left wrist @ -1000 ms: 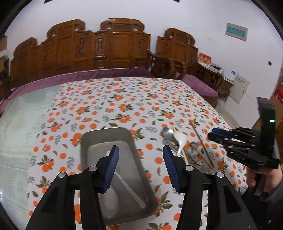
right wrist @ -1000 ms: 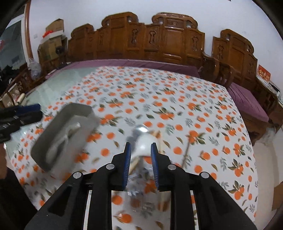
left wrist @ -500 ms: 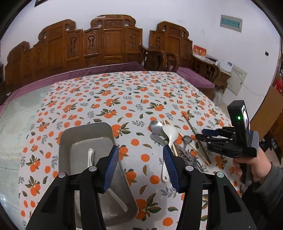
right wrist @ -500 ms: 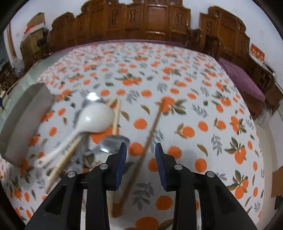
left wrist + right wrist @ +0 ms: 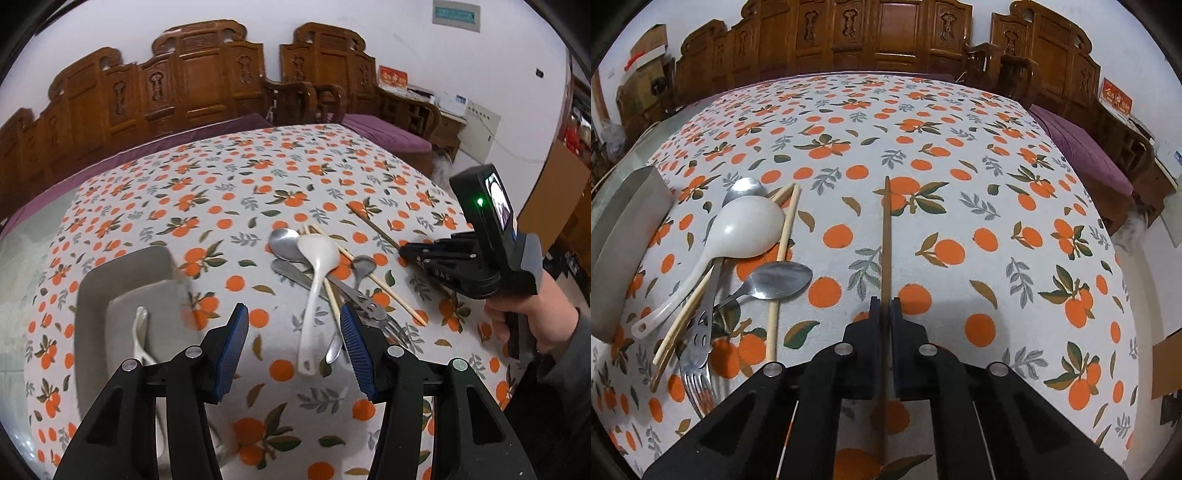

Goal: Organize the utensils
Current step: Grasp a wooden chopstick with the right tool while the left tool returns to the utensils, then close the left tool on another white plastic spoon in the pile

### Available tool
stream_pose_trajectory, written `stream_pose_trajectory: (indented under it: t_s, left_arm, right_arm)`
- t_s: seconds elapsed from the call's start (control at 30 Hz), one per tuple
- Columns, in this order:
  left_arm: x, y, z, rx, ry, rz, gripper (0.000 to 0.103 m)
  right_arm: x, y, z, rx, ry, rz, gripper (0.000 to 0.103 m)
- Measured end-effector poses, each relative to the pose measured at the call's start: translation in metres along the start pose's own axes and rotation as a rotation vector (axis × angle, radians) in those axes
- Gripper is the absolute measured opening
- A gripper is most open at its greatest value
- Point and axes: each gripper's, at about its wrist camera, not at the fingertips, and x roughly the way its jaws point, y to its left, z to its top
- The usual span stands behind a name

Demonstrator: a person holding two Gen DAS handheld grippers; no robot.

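Observation:
A pile of utensils lies on the orange-print cloth: a white ladle spoon, metal spoons, a fork and pale chopsticks. A brown chopstick lies apart to the right, and my right gripper is shut on its near part. My left gripper stands open between the grey metal tray and the pile. The white spoon's handle shows in its gap, untouched. Another white spoon lies in the tray.
A person's hand and grey sleeve hold the right gripper at the table's right edge. Carved wooden chairs line the far side, with a purple-cushioned bench to the right. Bare cloth stretches behind the pile.
My right gripper has sunk onto the brown chopstick and closed on it. My left gripper has shifted right, from over the tray towards the pile, still open.

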Motion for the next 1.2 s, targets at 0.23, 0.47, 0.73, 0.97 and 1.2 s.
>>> stream_pose_trajectory:
  t_s: [0.23,0.47,0.73,0.97,1.2]
  left_arm:
    - [0.039,-0.011,0.008,-0.009,0.071,0.002,0.049]
    - [0.07,-0.015,0.02,-0.023,0.111,0.009,0.044]
    - [0.105,-0.02,0.034,-0.043,0.172,-0.002,0.03]
    - [0.114,-0.012,0.034,-0.092,0.19,-0.054,0.025]
    - [0.112,-0.016,0.039,-0.08,0.184,-0.066,0.01]
  right_arm:
    - [0.001,-0.002,0.001,-0.003,-0.01,0.017,0.006]
    - [0.003,-0.007,0.004,0.019,-0.005,0.069,0.007]
    - [0.004,-0.009,0.006,0.035,-0.003,0.096,0.007]
    - [0.005,-0.008,0.006,0.046,-0.002,0.119,0.007]
    - [0.005,-0.007,0.006,0.04,-0.003,0.126,0.007]
